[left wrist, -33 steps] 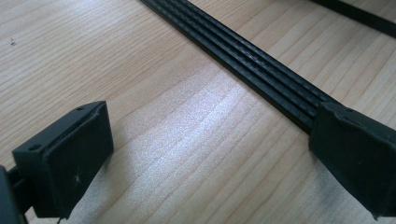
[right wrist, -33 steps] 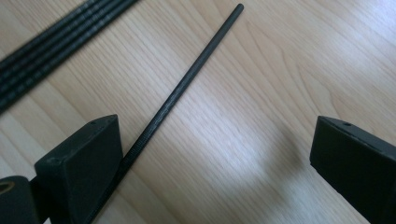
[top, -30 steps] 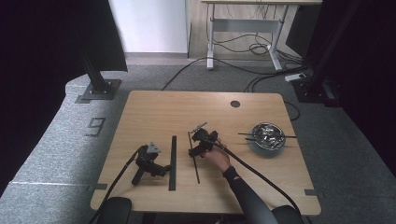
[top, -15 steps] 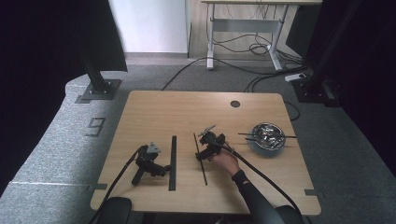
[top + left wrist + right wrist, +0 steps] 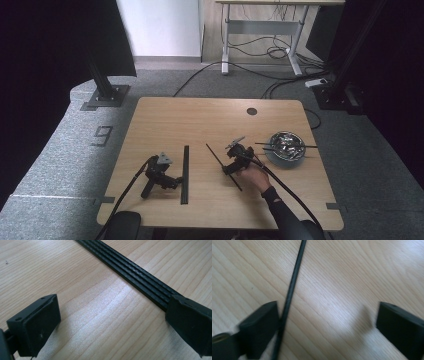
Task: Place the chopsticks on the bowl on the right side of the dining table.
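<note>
A thin black rod (image 5: 223,167) lies slanted on the wooden table (image 5: 200,120). A hand holds my right gripper (image 5: 230,168) over the rod's middle. In the right gripper view the rod (image 5: 292,287) runs between the jaws, tight against the left pad (image 5: 262,325). My right gripper (image 5: 328,315) is open, and its jaws have just been closing around the rod. My left gripper (image 5: 172,180) rests on the table with no hand on it, beside a long flat black strip (image 5: 185,175). In its own view my left gripper (image 5: 110,312) is open, and the ribbed strip (image 5: 130,272) passes under the right jaw.
A metal bowl (image 5: 285,147) with shiny pieces and several black sticks across it stands at the right of the table. A round cable hole (image 5: 251,111) is near the far edge. Cables trail from both grippers toward the near edge.
The right hand and its gripper have moved to the right. The rod's near end has swung right with them, so it lies more slanted. The left gripper has stayed put.
</note>
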Demonstrator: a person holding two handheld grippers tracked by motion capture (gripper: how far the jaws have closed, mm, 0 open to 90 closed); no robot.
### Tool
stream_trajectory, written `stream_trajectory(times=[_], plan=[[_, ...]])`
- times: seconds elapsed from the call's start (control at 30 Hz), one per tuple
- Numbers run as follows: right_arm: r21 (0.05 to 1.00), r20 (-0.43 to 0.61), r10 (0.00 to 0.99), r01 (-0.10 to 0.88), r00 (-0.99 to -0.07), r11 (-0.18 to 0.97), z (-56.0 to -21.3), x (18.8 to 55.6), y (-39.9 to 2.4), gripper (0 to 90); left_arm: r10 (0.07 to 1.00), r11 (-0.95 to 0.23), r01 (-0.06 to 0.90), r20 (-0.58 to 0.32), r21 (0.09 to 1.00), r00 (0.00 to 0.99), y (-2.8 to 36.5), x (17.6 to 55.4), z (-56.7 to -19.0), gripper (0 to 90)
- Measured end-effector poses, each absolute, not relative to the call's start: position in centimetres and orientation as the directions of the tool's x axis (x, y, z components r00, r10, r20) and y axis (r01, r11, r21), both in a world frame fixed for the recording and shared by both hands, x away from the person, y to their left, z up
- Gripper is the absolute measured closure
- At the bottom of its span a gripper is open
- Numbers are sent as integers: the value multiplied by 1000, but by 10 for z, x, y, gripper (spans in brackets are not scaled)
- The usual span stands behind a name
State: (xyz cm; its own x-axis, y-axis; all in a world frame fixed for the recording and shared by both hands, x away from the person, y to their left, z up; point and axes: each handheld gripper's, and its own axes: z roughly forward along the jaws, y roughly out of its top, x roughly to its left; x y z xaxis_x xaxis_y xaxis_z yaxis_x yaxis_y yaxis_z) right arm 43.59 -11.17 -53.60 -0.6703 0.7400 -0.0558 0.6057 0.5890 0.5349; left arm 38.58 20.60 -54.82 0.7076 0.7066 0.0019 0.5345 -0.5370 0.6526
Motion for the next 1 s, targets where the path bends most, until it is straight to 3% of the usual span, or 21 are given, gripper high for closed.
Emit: stream_trajectory(times=[0.17, 0.37, 0.5, 1.0], plan=[[541, -5, 712, 597, -702, 593, -529, 433, -122, 479, 707, -537, 535, 2, 653, 708, 206, 386, -548, 0], [516, 12, 659, 570, -752, 640, -526, 428, -121, 781, 707, -537, 535, 2, 653, 708, 206, 386, -548, 0], [488, 12, 651, 572, -759, 659, -524, 425, -122, 849, 707, -537, 534, 2, 653, 708, 206, 386, -548, 0], [429, 36, 661, 609, -749, 667, -521, 409, -149, 853, 707, -537, 535, 2, 653, 707, 206, 386, -548, 0]])
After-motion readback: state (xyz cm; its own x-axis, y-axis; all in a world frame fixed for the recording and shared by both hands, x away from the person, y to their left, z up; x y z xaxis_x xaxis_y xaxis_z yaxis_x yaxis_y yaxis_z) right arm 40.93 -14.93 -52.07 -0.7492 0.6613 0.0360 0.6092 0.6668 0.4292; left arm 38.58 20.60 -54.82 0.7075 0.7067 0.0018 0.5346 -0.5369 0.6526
